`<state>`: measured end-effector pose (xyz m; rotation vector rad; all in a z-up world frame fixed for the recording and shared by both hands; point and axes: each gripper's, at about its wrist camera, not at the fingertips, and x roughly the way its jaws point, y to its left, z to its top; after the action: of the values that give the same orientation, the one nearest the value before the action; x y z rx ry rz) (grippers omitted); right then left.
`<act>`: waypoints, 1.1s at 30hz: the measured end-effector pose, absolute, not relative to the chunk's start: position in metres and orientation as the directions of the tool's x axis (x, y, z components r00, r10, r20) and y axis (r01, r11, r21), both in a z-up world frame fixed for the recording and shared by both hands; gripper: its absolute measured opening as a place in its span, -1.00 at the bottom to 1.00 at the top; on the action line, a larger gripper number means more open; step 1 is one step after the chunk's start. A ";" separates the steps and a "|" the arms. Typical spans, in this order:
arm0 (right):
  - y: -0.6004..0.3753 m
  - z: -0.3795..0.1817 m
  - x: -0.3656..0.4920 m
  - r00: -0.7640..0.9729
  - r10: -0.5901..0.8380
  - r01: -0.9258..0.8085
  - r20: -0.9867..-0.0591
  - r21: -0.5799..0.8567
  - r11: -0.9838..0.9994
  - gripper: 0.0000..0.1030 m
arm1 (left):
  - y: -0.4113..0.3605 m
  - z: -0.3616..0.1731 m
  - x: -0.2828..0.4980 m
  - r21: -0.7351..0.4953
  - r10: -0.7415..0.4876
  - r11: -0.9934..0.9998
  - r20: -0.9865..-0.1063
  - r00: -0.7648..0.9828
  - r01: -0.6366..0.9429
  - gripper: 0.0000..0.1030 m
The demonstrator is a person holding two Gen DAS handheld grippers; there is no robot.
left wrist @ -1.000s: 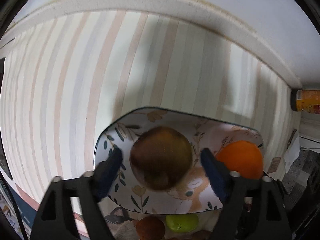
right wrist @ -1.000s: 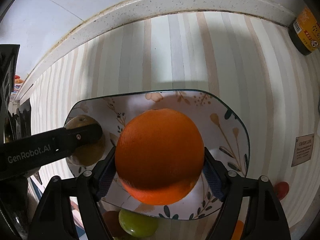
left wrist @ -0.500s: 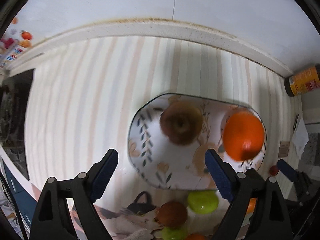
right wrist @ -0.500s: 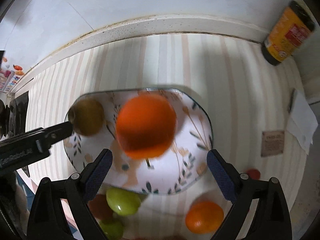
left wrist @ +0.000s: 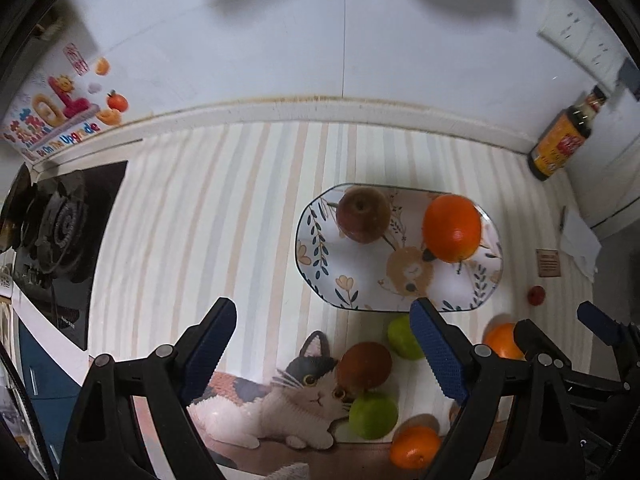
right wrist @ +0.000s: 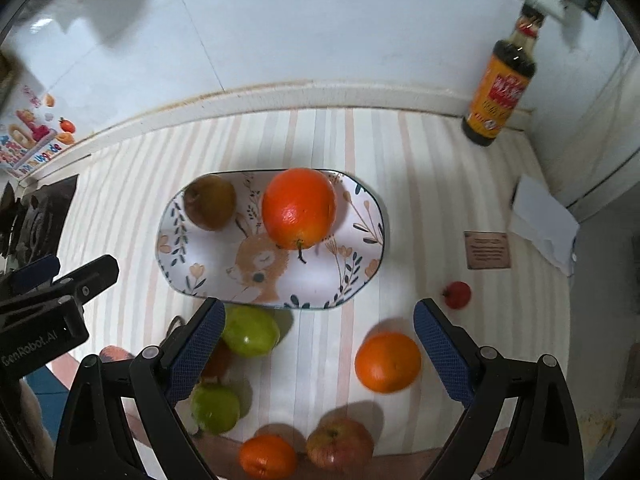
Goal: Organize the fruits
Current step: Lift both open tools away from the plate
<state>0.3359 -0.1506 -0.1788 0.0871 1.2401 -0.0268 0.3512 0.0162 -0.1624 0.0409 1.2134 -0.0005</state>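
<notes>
I hold both grippers, left (left wrist: 322,344) and right (right wrist: 316,344), wide apart and empty above the counter. An apple (right wrist: 209,201) and orange (right wrist: 299,213) sit on the plate (right wrist: 352,280) — next I would probably reach for the loose orange (right wrist: 387,361) near the front edge.

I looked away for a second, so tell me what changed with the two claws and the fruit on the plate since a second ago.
Both claws let go and pulled back from the plate. The left claw released the brown apple; the right claw released the big orange. Both are now open and empty. The two fruits stayed on the plate, and the loose fruit on the striped mat was not touched.
</notes>
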 end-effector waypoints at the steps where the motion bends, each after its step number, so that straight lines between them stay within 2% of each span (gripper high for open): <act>1: -0.148 -0.173 0.329 0.339 0.023 0.067 -0.941 0.049 0.997 0.89 | 0.018 -0.158 0.347 0.031 0.021 0.999 -0.932 0.362 0.022 0.72; 19: -0.145 -0.090 0.219 0.491 0.001 0.086 -0.871 0.050 0.995 0.89 | 0.021 -0.103 0.243 0.016 -0.015 0.998 -0.854 0.520 0.056 0.72; 27: -0.151 -0.077 0.200 0.521 0.020 0.097 -0.853 0.083 0.992 0.89 | 0.021 -0.095 0.224 0.005 -0.026 0.999 -0.823 0.568 0.052 0.72; 33: -0.158 -0.086 0.204 0.501 0.064 0.103 -0.863 0.133 0.986 0.89 | 0.018 -0.108 0.232 -0.003 -0.033 0.998 -0.843 0.537 0.056 0.73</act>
<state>0.2038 -0.1581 -0.0861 0.1756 1.0475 -0.0241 0.2317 0.0177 -0.1082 0.0253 1.0025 -0.0532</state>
